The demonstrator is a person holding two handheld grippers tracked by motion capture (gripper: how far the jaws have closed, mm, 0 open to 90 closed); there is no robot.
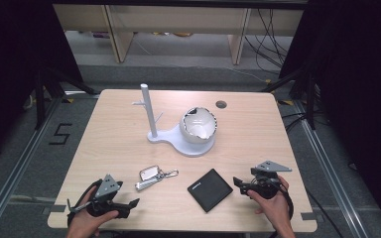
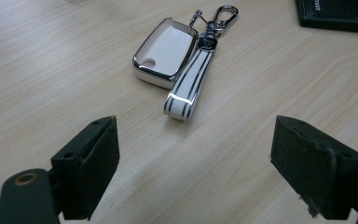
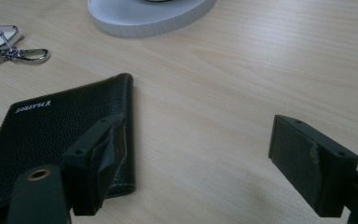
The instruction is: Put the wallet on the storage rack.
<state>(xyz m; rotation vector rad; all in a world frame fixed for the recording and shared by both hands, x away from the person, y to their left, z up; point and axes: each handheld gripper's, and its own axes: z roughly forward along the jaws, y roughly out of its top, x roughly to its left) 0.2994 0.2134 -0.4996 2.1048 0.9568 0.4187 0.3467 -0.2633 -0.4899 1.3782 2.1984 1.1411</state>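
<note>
A white car key fob (image 1: 150, 173) with a striped strap and metal clips lies on the wooden table (image 1: 104, 144), left of a black leather wallet (image 1: 209, 189). My left gripper (image 1: 130, 206) is held near the front left edge, open, its jaws wide apart with the key fob (image 2: 165, 51) ahead of them. My right gripper (image 1: 237, 182) is open too, just right of the wallet (image 3: 51, 140); its left jaw hovers over the wallet's corner. Neither gripper holds anything.
A white stand with a tall peg post (image 1: 148, 110) and a round base (image 1: 196, 145) carries a white bowl (image 1: 198, 124) at mid-table. A round cable hole (image 1: 221, 104) sits near the far edge. Black frames and cables surround the table.
</note>
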